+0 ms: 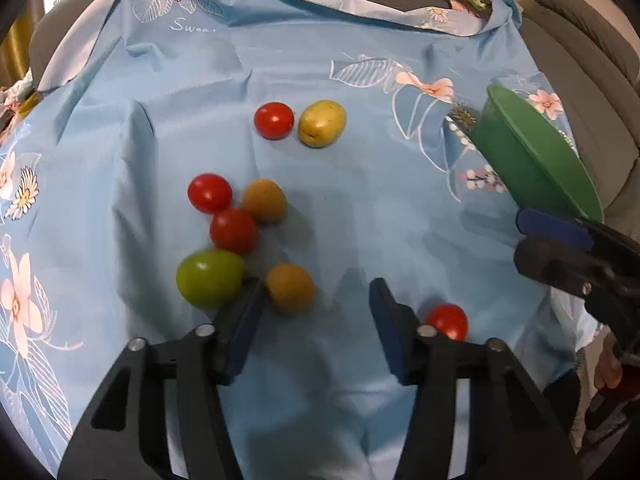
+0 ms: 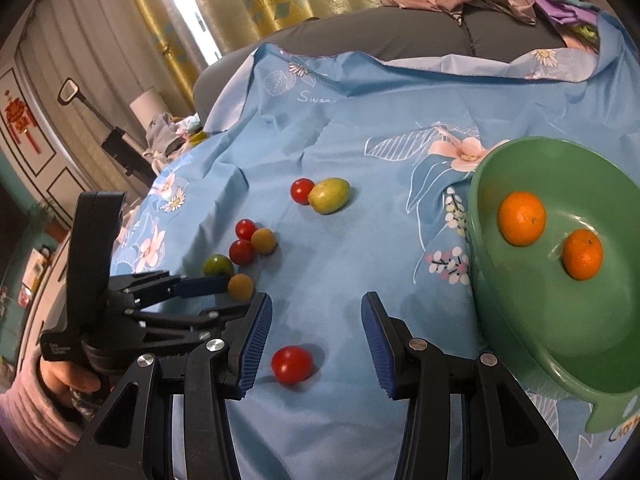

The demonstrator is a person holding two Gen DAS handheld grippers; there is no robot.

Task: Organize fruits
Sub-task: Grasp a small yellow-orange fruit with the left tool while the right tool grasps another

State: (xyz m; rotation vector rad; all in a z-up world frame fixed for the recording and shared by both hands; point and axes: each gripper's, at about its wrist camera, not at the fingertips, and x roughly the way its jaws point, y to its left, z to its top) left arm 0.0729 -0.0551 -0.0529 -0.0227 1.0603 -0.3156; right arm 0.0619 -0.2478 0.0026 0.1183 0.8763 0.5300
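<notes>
The left claw (image 1: 316, 320) stands wide apart and holds nothing, low over a blue flowered cloth (image 1: 360, 208). Its left finger tip sits just beside an orange-brown fruit (image 1: 290, 287) and a green fruit (image 1: 210, 278), though whether it touches either is hard to tell from this angle. Behind these lie two red tomatoes (image 1: 234, 231) touching each other, with another orange-brown fruit (image 1: 264, 201) against them. Farther back, a red tomato (image 1: 274, 120) rests against a yellow-green fruit (image 1: 322, 123). A lone red tomato (image 1: 447, 321) lies just right of the left claw's right finger.

The right claw (image 2: 316, 334) is also spread wide and empty, hovering above that lone tomato (image 2: 292, 364), which sits on the cloth between and slightly below its blue pads (image 2: 256, 344). To its right a green bowl (image 2: 520, 344) rests on the cloth, holding two oranges (image 2: 521, 218) set near each other but apart. A grey sofa (image 2: 420, 36) with heaped clothes lies beyond the cloth.
</notes>
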